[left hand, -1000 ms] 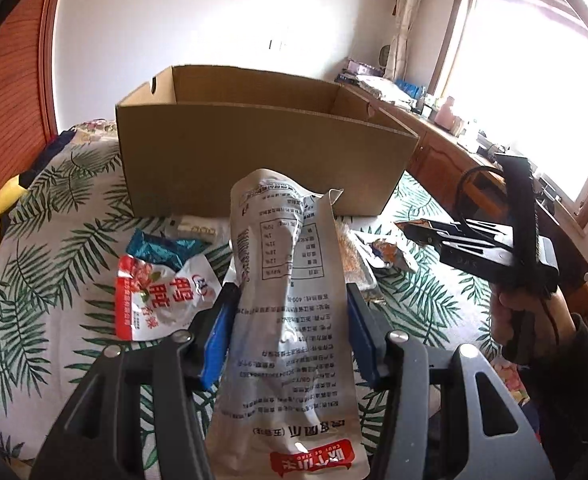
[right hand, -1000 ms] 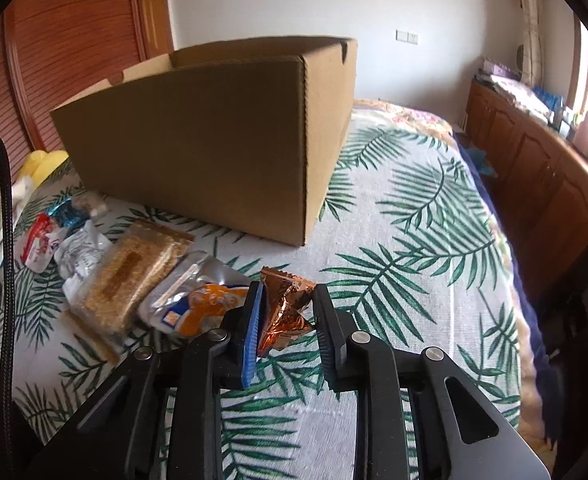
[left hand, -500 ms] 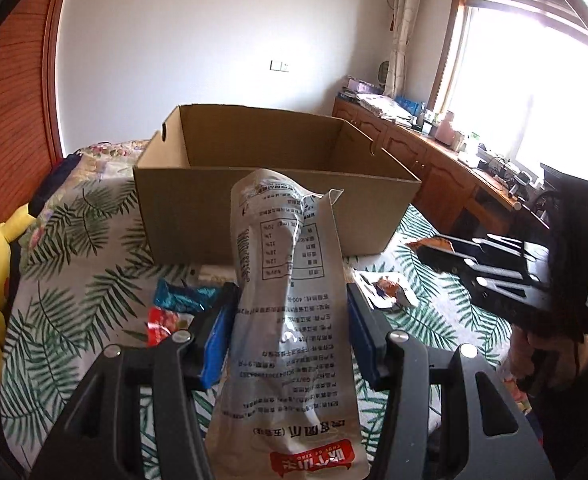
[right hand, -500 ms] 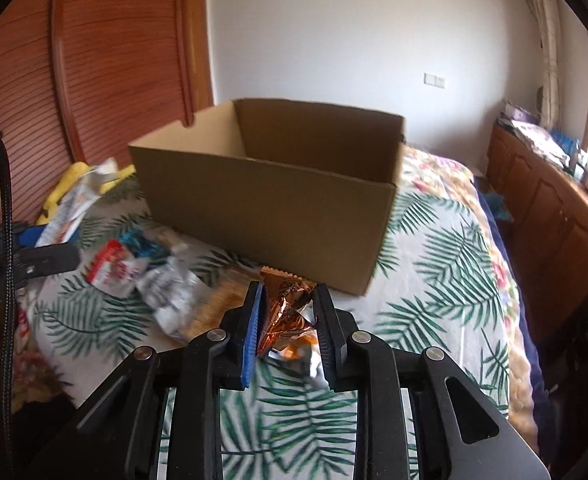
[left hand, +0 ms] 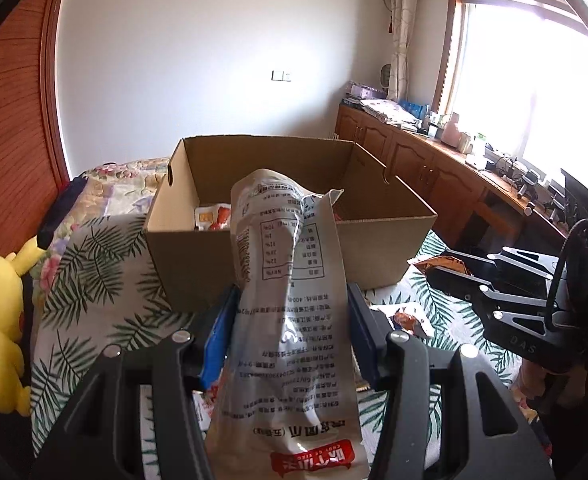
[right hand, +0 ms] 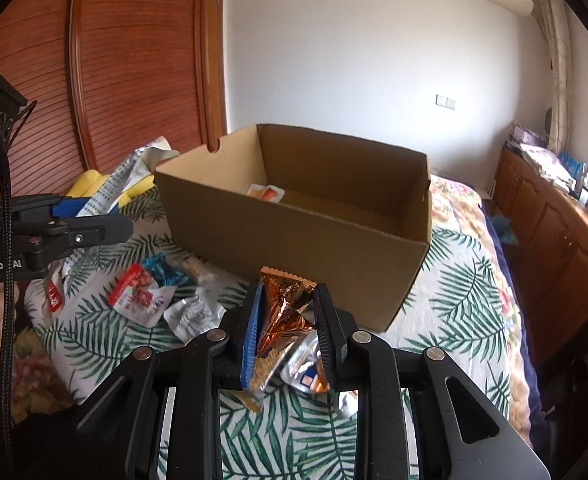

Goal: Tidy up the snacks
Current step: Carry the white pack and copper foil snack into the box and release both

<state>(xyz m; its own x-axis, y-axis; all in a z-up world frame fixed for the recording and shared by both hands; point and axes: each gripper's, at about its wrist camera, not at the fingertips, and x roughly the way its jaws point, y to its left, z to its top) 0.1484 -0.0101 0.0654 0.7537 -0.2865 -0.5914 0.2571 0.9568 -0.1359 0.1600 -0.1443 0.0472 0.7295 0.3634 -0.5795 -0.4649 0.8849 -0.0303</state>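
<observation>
Now both tongs carry snacks toward the open box on the bed.

Largest first: the bed (right hand: pixel 453 280), under a palm-leaf cover, bears the cardboard box (right hand: pixel 294 240), open-topped so packets can drop straight in; an orange-and-white packet (right hand: pixel 266 193) already lies inside. The left tongs (left hand: pixel 290 332) stand about half-open, clamped on a tall white snack bag (left hand: pixel 290 280) held upright before the box's near wall. The right tongs (right hand: pixel 288 322) are nearly closed, pinching a small copper foil packet (right hand: pixel 284 308), likely next for the box. Loose packets, including a red-and-white pouch (right hand: pixel 138 296), lie on the cover just beside the box.
</observation>
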